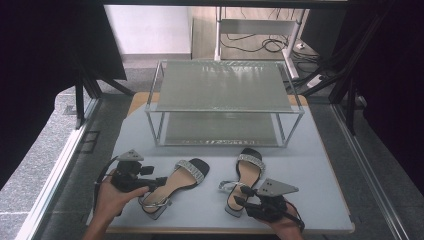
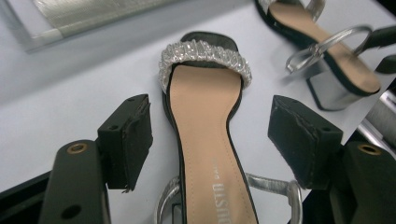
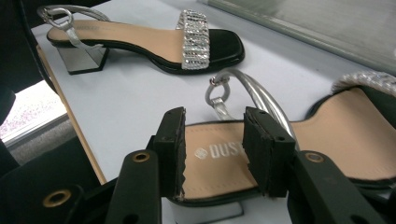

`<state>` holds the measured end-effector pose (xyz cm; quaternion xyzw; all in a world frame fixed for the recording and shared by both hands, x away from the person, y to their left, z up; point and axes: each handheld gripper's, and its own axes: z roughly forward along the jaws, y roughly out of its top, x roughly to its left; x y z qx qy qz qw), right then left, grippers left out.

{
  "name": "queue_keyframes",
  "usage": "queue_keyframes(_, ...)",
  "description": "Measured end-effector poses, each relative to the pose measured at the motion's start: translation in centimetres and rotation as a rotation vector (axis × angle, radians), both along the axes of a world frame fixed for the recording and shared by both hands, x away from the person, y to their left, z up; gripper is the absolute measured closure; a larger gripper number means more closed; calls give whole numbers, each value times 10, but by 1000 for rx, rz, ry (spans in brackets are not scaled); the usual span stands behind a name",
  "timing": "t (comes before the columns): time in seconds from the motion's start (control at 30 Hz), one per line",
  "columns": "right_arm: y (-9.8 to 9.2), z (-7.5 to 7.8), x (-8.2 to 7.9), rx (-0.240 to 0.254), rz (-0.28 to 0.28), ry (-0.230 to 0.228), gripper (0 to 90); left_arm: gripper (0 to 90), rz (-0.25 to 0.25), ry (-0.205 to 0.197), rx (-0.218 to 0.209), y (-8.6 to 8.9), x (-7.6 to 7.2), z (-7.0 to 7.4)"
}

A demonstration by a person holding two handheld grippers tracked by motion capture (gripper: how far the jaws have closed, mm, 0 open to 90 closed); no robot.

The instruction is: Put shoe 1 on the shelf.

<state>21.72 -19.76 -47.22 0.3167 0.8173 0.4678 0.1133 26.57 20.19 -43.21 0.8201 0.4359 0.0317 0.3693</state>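
Note:
Two black block-heel sandals with glittery toe bands and silver ankle straps lie on the grey table (image 1: 310, 165). The left sandal (image 1: 181, 178) points up and to the right. My left gripper (image 1: 161, 181) stands open astride its footbed (image 2: 205, 140). Both pads (image 2: 135, 140) are clear of the shoe's edges. The right sandal (image 1: 248, 172) points away from me. My right gripper (image 1: 241, 196) is at its heel end, jaws about half apart over the insole (image 3: 224, 154), open and pressing on nothing. The silver ankle strap (image 3: 243, 91) arches just beyond the jaws.
A two-tier metal rack (image 1: 225, 95) with glass-like shelves stands at the back of the table. Bare table surface lies between the rack and the shoes. The table's front edge (image 1: 200, 231) runs just below both hands. Cables lie on the floor beyond the rack.

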Motion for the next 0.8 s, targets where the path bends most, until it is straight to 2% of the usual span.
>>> queue_keyframes(0.17, -5, 0, 0, 3, -12, -3, 575, 272, -29, 43, 80, -14, 13, -5)
queue_keyframes(0.33, -5, 0, -3, -1, -20, -24, 569, 261, -60, 103, 176, -27, 20, -19)
queue_keyframes(0.67, -4, -2, -5, -5, -44, -49, 568, 252, -103, 165, 332, -47, 15, -43)
queue_keyframes(0.8, -4, -3, -4, -2, -49, -46, 568, 282, -90, 190, 364, -53, 15, -50)
